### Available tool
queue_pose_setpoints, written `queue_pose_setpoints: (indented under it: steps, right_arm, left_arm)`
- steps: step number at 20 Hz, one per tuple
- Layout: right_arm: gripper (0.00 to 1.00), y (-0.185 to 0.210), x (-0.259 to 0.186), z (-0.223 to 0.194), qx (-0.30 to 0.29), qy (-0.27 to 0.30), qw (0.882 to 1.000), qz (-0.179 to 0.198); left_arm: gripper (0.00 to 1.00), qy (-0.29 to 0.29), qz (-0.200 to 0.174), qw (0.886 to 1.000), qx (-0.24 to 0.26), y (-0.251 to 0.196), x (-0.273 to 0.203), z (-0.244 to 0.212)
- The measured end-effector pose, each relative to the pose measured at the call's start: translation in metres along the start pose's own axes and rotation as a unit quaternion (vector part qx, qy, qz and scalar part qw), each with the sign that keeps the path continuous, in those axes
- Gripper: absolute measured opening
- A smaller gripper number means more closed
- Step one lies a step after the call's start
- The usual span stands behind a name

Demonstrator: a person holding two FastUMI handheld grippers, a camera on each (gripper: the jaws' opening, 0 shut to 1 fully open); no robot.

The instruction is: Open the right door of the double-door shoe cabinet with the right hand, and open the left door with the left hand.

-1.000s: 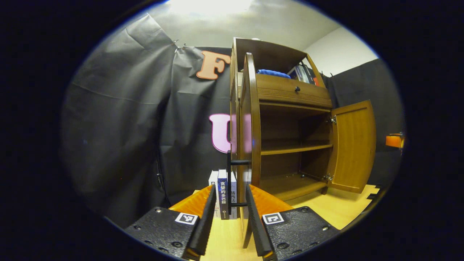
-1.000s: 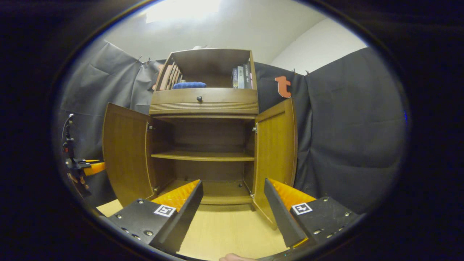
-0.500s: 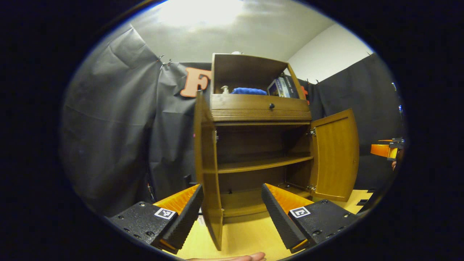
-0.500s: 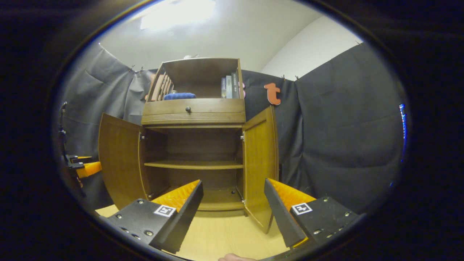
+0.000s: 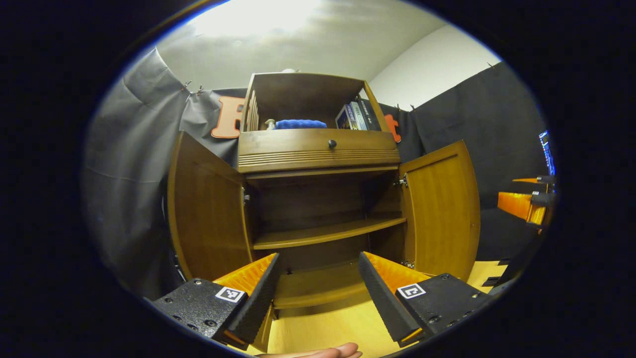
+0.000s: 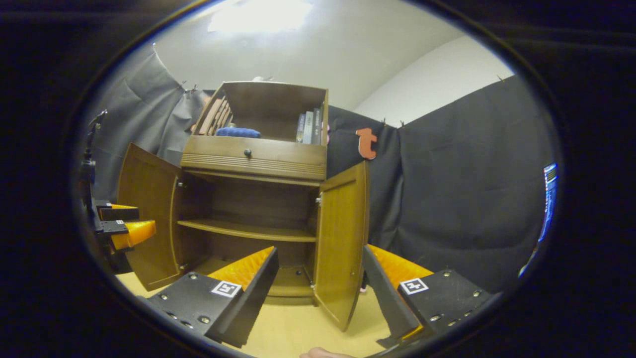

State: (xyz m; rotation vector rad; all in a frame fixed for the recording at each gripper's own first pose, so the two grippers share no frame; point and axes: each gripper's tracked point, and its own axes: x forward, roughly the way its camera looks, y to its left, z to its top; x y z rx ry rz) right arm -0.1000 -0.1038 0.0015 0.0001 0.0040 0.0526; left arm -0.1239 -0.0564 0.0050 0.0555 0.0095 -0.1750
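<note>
- The shoe cabinet (image 5: 318, 149) stands on a pale wooden desk (image 5: 328, 328) against the black cloth wall, and both of its two doors are swung wide open.
- The left door (image 5: 206, 219) hangs out to the left of the opening; the right door (image 5: 442, 209) hangs out to the right — each still on its hinges.
- Inside the open lower part there is one shelf (image 5: 323, 232) across the middle and one bottom board (image 5: 318, 286) below it, both bare.
- Above the doors sits one drawer (image 5: 318, 148) with one dark round knob (image 5: 332, 144).
- In the open top compartment: one blue folded cloth (image 5: 300, 124), a few upright books (image 5: 354, 116) on the right, and a small pale bottle (image 5: 270, 124) on the left.
- The left gripper (image 5: 315, 288) is held in front of the cabinet, its jaws spread wide with nothing between them.
- The right gripper (image 6: 320, 283) is likewise held back from the cabinet, jaws spread apart and holding nothing; the right door's lower edge shows between its two fingers, not touching either.
- A fingertip (image 5: 343, 351) shows at the bottom edge of the left gripper view.
</note>
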Motion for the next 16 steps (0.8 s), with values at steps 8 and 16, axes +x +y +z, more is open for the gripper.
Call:
queue_pose_setpoints:
  steps: [8, 16]
  right_arm:
    - [0.97, 0.036, 0.054, -0.015, -0.001, 0.019, 1.0, 0.012]
    - [1.0, 0.095, 0.112, -0.059, 0.025, 0.068, 0.996, 0.054]
  left_arm:
    - [0.98, 0.026, 0.031, 0.999, -0.02, 0.008, 0.072, -0.033]
    - [0.99, 0.031, 0.03, 0.999, 0.005, 0.01, 0.11, -0.052]
